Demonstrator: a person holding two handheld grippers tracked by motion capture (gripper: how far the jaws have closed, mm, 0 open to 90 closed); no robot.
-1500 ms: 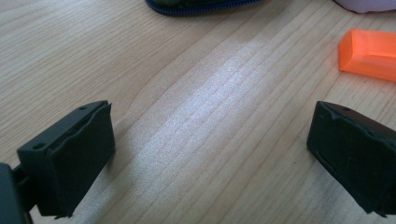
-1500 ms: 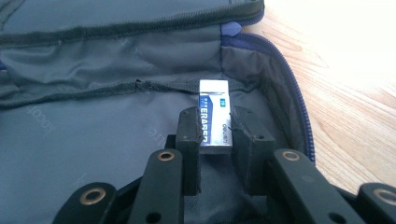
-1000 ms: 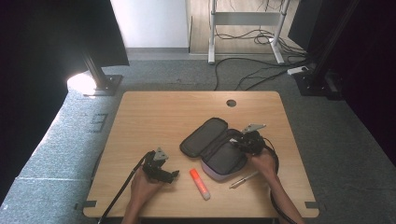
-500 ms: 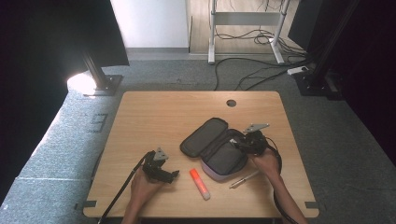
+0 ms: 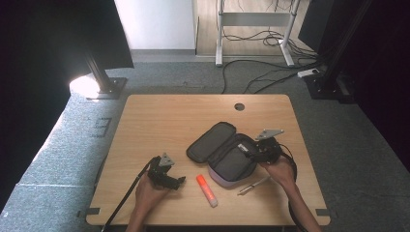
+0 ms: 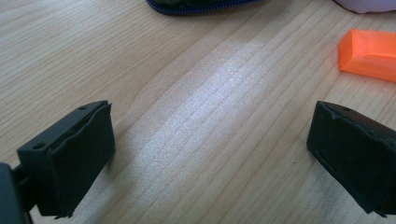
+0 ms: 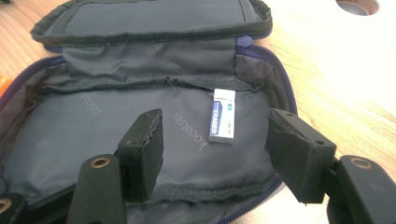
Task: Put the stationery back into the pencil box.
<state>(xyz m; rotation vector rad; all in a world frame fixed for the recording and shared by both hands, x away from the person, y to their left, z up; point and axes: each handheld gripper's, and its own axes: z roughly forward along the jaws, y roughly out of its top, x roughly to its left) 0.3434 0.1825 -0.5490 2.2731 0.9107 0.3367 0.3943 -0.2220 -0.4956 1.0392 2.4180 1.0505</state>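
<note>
Nearest to the person, the left tongs (image 5: pixel 180 181) rest low on the counter (image 5: pixel 159 121) with the jaws wide apart and nothing between them; in the left gripper view only bare wood lies between the two black pads. Just beside them lies the orange marker (image 5: pixel 206 190), and a little further right a pen (image 5: pixel 253 185) lies on the wood near the pouch. The right tongs (image 7: pixel 215 154) hang over the open pencil case (image 5: pixel 227 153), also released, and a small white eraser (image 7: pixel 222 115) lies flat on the grey lining inside the case, between the jaws but a little beyond them. The risk I see is here: if the right tongs draw back carelessly, a jaw may catch the soft lining or the zipper edge and drag the case, so the eraser could slide out. If the left tongs close on the marker off-centre, the round body may roll away toward the counter edge. Further back, the lid flap (image 5: pixel 210 140) lies open on the counter and could fold over the opening if the case is pushed.
</note>
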